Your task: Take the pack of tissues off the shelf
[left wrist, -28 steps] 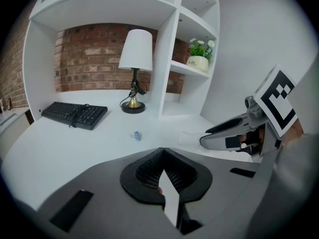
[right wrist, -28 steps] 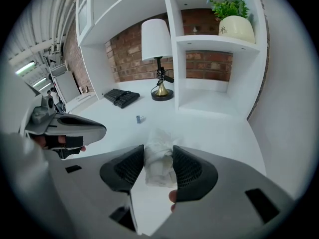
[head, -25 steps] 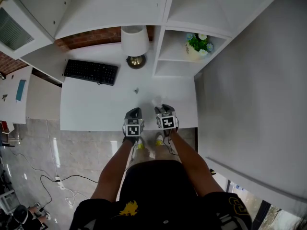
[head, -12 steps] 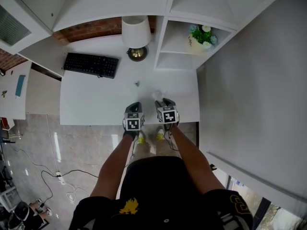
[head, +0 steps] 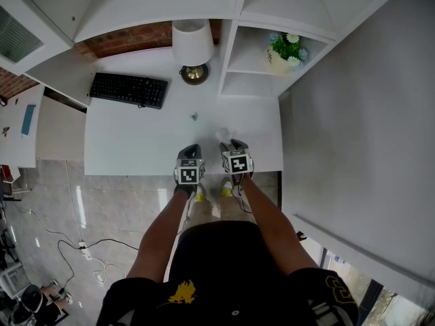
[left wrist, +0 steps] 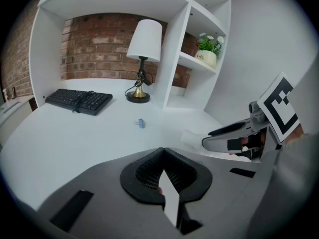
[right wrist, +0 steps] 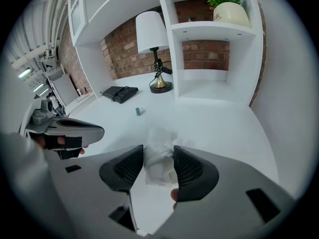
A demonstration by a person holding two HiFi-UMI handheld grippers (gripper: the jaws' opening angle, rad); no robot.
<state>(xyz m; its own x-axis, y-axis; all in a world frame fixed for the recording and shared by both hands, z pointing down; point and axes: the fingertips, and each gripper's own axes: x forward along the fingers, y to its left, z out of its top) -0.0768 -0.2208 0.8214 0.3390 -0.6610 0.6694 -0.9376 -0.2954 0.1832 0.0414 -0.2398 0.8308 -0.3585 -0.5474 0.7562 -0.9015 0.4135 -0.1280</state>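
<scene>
The pack of tissues (right wrist: 158, 153), white and crinkly, sits pinched between the two black pads of my right gripper (right wrist: 158, 157), just above the white desk (right wrist: 224, 128). In the head view the pack (head: 223, 135) sticks out ahead of the right gripper (head: 232, 145) near the desk's front edge. The left gripper (head: 189, 154) hangs beside it on the left; its jaws (left wrist: 160, 152) meet at the tips with nothing between them. From the left gripper view the pack (left wrist: 192, 138) shows at the tip of the right gripper (left wrist: 227, 136).
A black keyboard (head: 129, 90) lies at the desk's back left, and a white-shaded lamp (head: 191, 46) stands at the back middle. A small blue clip (head: 194, 117) lies mid-desk. A potted plant (head: 282, 51) stands in the shelf unit (head: 248, 83) at the back right. A grey wall (head: 353, 128) runs along the right.
The head view has shifted a little. Both grippers stay side by side at the desk's front edge, the pack still between the right jaws.
</scene>
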